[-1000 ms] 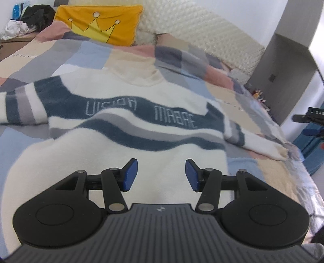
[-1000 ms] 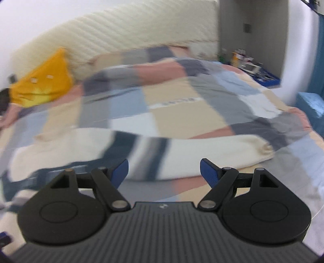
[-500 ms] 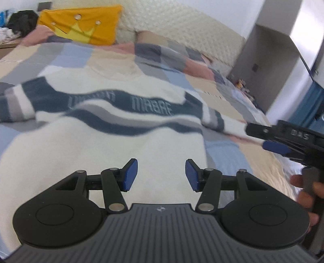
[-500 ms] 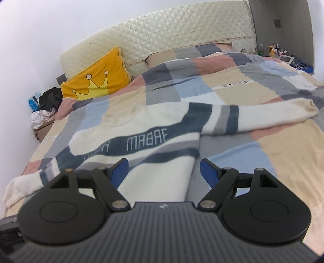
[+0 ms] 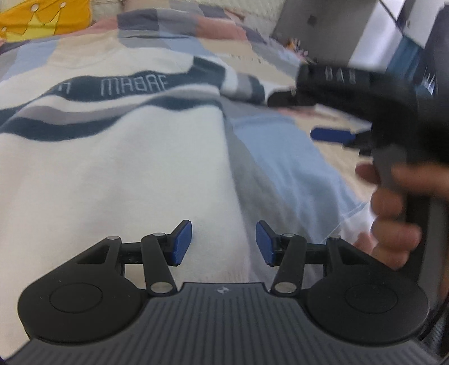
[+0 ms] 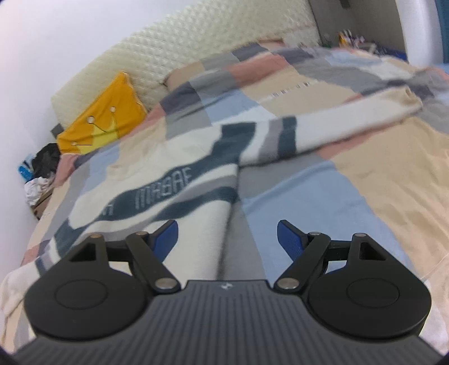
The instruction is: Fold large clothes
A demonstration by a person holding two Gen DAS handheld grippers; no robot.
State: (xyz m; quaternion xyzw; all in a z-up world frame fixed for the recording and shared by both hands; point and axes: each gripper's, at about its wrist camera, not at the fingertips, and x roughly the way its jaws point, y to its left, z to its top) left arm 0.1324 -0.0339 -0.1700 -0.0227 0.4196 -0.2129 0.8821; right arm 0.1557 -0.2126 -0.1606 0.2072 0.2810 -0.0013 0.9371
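Observation:
A cream sweater [image 5: 126,157] with navy and grey stripes and lettering lies spread flat on the bed, sleeves out to both sides. It also shows in the right wrist view [image 6: 174,179], its right sleeve [image 6: 350,120] stretched toward the right. My left gripper [image 5: 224,243] is open and empty, low over the sweater's lower right hem. My right gripper [image 6: 227,241] is open and empty, just above the sweater's right side edge. The right gripper also shows blurred in the left wrist view [image 5: 350,112], held by a hand.
A patchwork quilt [image 6: 378,174] covers the bed. A yellow crown pillow [image 6: 103,123] leans on the cream headboard [image 6: 196,47]. Clothes are piled on a stand [image 6: 39,174] at the left. A grey cabinet [image 5: 322,25] stands beyond the bed on the right.
Both grippers have moved down and closer to the sweater's lower right side. The right gripper has come much nearer to the left one. Both stayed open.

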